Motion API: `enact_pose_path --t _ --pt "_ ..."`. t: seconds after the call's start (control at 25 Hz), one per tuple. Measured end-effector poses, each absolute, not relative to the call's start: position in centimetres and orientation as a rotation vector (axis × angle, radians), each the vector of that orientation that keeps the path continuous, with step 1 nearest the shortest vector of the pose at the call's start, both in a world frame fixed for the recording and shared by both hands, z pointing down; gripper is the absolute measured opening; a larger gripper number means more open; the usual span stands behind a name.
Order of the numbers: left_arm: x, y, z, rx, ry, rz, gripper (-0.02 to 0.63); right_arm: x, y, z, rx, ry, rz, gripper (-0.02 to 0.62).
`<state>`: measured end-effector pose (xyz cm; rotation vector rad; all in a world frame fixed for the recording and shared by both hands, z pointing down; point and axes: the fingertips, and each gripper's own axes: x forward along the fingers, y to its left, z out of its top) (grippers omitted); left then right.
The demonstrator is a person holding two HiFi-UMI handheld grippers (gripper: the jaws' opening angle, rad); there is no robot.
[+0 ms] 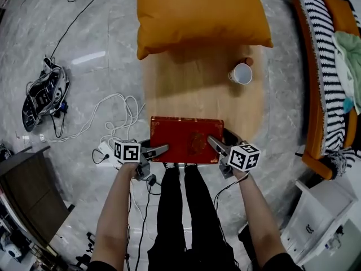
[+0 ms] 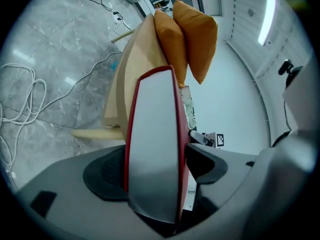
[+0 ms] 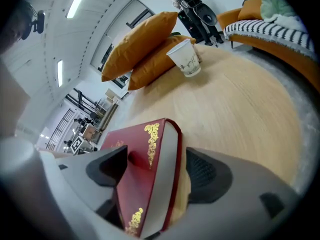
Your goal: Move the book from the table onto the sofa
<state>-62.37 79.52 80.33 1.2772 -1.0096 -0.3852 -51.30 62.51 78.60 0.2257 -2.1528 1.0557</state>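
Lying: book [image 1: 186, 139] at near edge of table [image 1: 192, 89], per head view.
Left gripper [image 1: 161, 149]: own view shows jaws spread wide astride grey page edge.
Right gripper [image 1: 215, 144]: own view shows jaws apart, gilt cover corner between.

Far tabletop [image 1: 192, 89]: cushion [image 1: 200, 13], cup [image 1: 241, 73]

Figure: lab staged as living room; sofa [image 1: 313, 129] right, cushion [image 1: 197, 13] on desk [image 1: 192, 83], loose cables [image 1: 121, 103] left.

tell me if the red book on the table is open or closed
Closed: the book lies flat on the table, and both gripper views show its red covers shut over the page block.
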Motion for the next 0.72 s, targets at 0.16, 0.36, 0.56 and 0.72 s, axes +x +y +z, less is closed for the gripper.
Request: enact_pose_path --t 0.16,0.36,0.56,0.72 --pt "-62.2 79.6 80.3 1.251 -0.997 -0.412 0.347 -51.5 63.2 78.7 0.180 -2.136 1.027 0.353" --pt "-61.5 80.5 79.9 1.262 -0.941 -0.370 0.347 -51.7 64.7 78.3 0.150 -2.117 1.087 0.357" --pt "-58.0 82.4 75.6 1.365 -0.729 -0.399 0.253 -51.4 66.3 77.2 0.106 -2.097 1.154 0.356" --pt "-57.3 84.1 72.9 1.357 -0.730 -0.492 0.244 -51.1 67.7 75.3 0.073 -2.098 1.181 0.354"
